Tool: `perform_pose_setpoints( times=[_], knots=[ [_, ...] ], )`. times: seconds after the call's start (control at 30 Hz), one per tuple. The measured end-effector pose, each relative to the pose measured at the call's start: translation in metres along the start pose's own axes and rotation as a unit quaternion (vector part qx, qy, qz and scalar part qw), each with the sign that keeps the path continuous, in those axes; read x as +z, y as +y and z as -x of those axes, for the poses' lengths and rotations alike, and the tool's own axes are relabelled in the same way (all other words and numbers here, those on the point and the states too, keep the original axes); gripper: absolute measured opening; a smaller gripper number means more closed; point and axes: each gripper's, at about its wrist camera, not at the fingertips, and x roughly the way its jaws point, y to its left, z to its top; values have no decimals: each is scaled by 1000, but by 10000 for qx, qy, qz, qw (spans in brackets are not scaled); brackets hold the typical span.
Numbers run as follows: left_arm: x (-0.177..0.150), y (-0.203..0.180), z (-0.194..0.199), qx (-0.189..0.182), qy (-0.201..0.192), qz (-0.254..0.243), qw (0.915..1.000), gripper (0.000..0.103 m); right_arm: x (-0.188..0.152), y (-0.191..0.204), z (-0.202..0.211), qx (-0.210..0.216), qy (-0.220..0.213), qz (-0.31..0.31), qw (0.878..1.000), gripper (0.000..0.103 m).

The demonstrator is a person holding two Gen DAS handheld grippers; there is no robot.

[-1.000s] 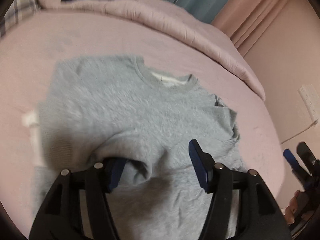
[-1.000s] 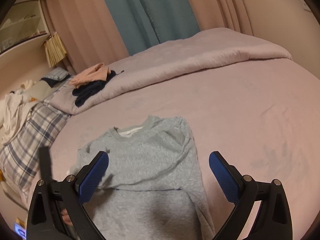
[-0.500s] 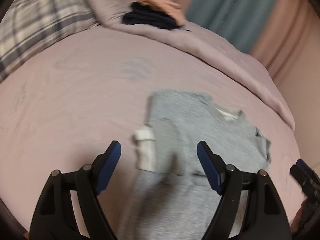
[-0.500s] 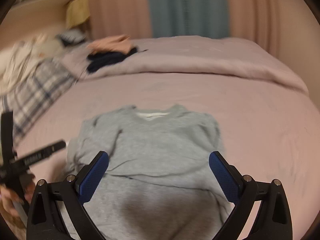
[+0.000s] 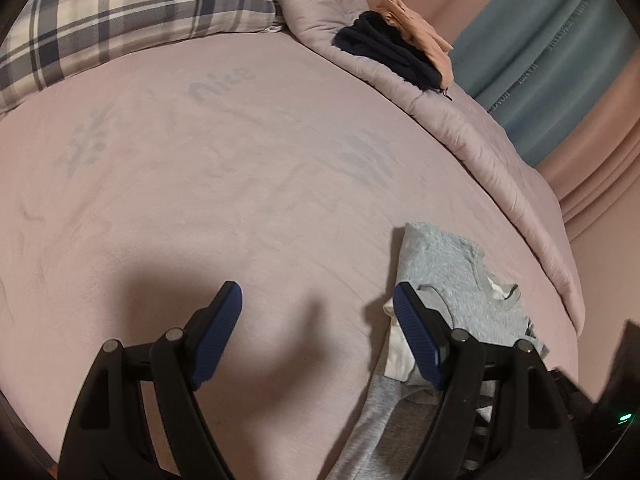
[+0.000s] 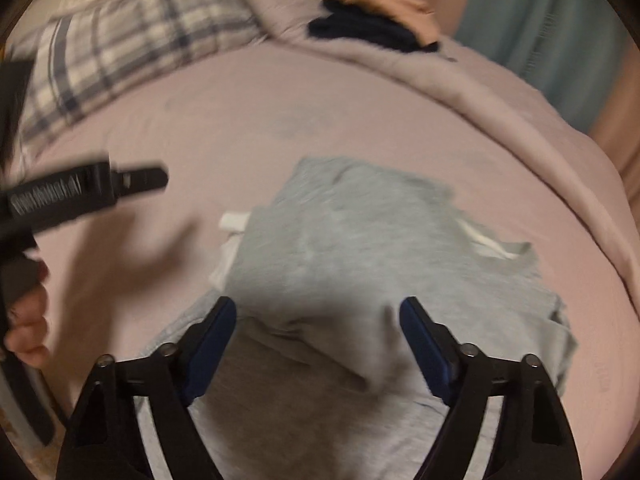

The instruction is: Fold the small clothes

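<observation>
A: Where is the sweatshirt (image 6: 360,248)?

B: It lies flat on the pink bed sheet (image 5: 240,160), gray, with the collar toward two o'clock in the right wrist view. A white tag or lining (image 6: 232,222) peeks out at its edge around ten o'clock. The picture is blurred, so the folds are hard to read.

A: And the right gripper (image 6: 318,340)?

B: Its jaws stand wide apart over the lower part of the sweatshirt, gripping nothing.

A: The left gripper (image 5: 318,332)?

B: Also wide open and empty. It hangs over bare sheet, with the sweatshirt beside its right finger, out toward three o'clock in the left wrist view. In the right wrist view it shows as a dark, blurred shape at nine o'clock, with the person's fingers (image 6: 26,320) below it.

A: What else is on the bed?

B: A plaid pillow (image 5: 120,12) at eleven o'clock, a rolled pink comforter (image 5: 500,168) along the far edge, and on it a dark garment (image 5: 384,52) touching a peach one (image 5: 416,32) at one o'clock. Behind those hang pink and teal curtains (image 5: 540,60).
</observation>
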Motion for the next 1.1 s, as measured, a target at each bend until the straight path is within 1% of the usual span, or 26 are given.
perform_pose_setpoints(
  times=[0.1,0.17,0.2,0.23,0.27,0.33,0.43,0.5,0.67,0.87,1.0,1.1],
  knots=[
    [1,2,0,-24,27,26,10000,78,0,9,-18,-32,219,52,9997,74],
    [2,2,0,-48,39,38,10000,78,-1,12,-27,-109,282,111,9995,71],
    [1,2,0,-58,41,38,10000,78,-1,13,-30,-142,276,135,9994,66],
    [1,2,0,-67,40,35,10000,78,-2,13,-33,-121,290,136,9994,56],
    [1,2,0,-67,40,31,10000,78,0,14,-35,-65,304,128,9994,51],
    [0,1,1,-62,44,4,10000,78,-1,14,-36,99,267,95,9996,27],
    [-1,-2,0,-84,66,-44,9999,78,-1,5,-30,366,183,-229,9989,23],
    [-2,-3,0,-111,80,-64,9999,78,2,-3,-22,590,101,-432,9973,22],
    [-4,-9,-2,-144,127,-154,9997,78,4,-27,1,789,-204,-892,9927,22],
    [-8,-15,-4,-177,176,-271,9993,78,2,-66,26,776,-632,-1507,9835,21],
    [-10,-19,-7,-192,223,-341,9990,78,-4,-95,38,779,-825,-1941,9744,21],
    [-13,-23,-10,-213,285,-413,9985,78,-15,-117,42,849,-893,-2319,9649,21]
  ],
)
